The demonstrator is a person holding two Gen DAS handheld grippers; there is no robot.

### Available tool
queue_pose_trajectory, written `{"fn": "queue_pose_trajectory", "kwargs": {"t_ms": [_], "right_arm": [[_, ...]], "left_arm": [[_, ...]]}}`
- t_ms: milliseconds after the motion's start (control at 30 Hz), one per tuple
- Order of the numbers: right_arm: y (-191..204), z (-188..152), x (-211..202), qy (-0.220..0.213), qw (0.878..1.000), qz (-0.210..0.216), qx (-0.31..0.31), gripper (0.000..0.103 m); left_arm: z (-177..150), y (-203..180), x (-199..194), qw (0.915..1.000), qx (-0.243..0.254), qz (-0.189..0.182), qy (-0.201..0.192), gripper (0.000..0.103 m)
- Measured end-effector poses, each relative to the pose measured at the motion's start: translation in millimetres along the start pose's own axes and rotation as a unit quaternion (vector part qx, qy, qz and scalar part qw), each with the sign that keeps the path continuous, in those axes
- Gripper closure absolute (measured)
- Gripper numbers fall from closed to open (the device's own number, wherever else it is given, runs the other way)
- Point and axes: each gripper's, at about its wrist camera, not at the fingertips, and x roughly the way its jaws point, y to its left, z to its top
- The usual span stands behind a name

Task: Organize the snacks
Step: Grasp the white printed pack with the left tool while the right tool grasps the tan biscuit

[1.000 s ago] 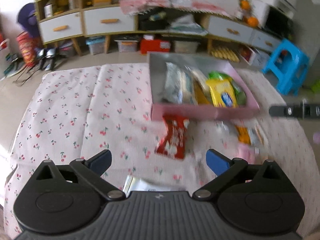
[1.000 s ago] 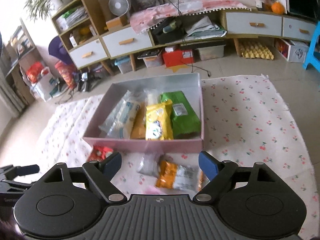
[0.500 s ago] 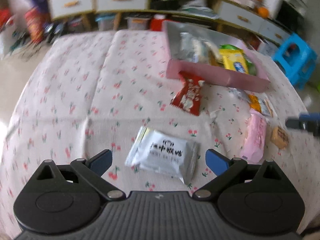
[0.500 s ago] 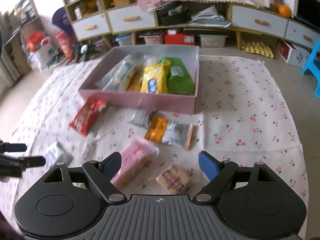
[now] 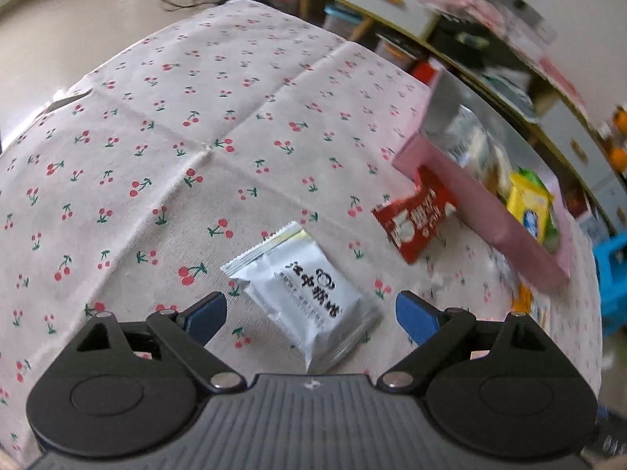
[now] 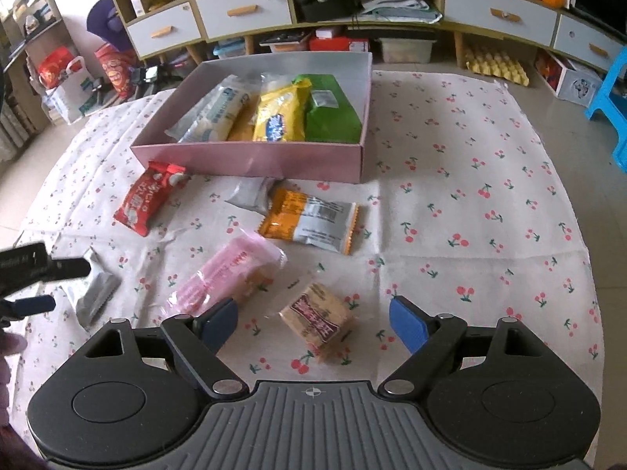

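My left gripper (image 5: pixel 311 315) is open, its blue fingers on either side of a white snack packet (image 5: pixel 303 295) lying on the cherry-print cloth. My right gripper (image 6: pixel 313 323) is open around a small brown biscuit pack (image 6: pixel 319 319). A pink box (image 6: pixel 250 162) holds several snacks, among them a yellow bag (image 6: pixel 280 113) and a green bag (image 6: pixel 331 109). Loose on the cloth lie a red packet (image 6: pixel 147 197), an orange packet (image 6: pixel 313 221), a grey packet (image 6: pixel 250 194) and a pink wafer pack (image 6: pixel 223 278). The left gripper also shows at the left edge of the right wrist view (image 6: pixel 35 286).
The cloth (image 6: pixel 470 203) covers a low surface on the floor. Shelving with drawers (image 6: pixel 243 11) stands behind the box. A blue stool (image 6: pixel 611 94) is at the right. Bags and clutter (image 6: pixel 62 78) sit at the far left.
Both grippers have come down and back toward the near packets. The left one has turned and closed in on the white packet. The right one now frames the brown biscuit pack.
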Motion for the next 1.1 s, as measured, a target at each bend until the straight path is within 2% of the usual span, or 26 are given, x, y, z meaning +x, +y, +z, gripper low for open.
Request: {"fn": "queue_pose_trajectory", "kwargs": {"t_ms": [233,467,567,700,733,833,967,1100], "right_arm": [[-8.2,-3.5,4.4,0.010,1.000,-0.004,0.002,0.017],[-12.6,-7.4,11.1,0.022,1.000,0.002,-0.015,0.017],[-14.5,-9.5,15.2,0.026,0.999,0.006,-0.030,0.017],[-11.4,-14.7,20.8,0.023,0.997,0.017,-0.074,0.017],[-9.5,-16.5,22.5,0.022,0.996,0.018,-0.090,0.017],[-5.3,-20.4,27.2,0.021,0.993,0.012,-0.118,0.017],[-4.6,-22.9,32.3,0.017,0.991,0.011,-0.131,0.017],[-5.6,-21.2,33.7,0.008,0.991,0.009,-0.136,0.017]], "left_arm": [[0.2,-10.7,11.8,0.9967,-0.031,0.071,-0.023,0.022],[-6.9,-22.8,16.2,0.9926,-0.009,0.109,-0.054,0.030],[-11.0,-25.4,13.4,0.9931,0.008,0.097,-0.065,0.040],[-15.7,-28.6,11.2,0.9950,0.043,0.065,-0.062,0.043],[-17.2,-29.8,10.5,0.9951,0.053,0.056,-0.062,0.049],[-18.9,-36.7,12.7,0.9938,0.091,0.029,-0.056,0.051],[-25.3,-44.5,13.9,0.9857,0.162,-0.010,-0.047,0.051],[-25.4,-44.5,13.8,0.9772,0.206,-0.041,-0.031,0.051]]}}
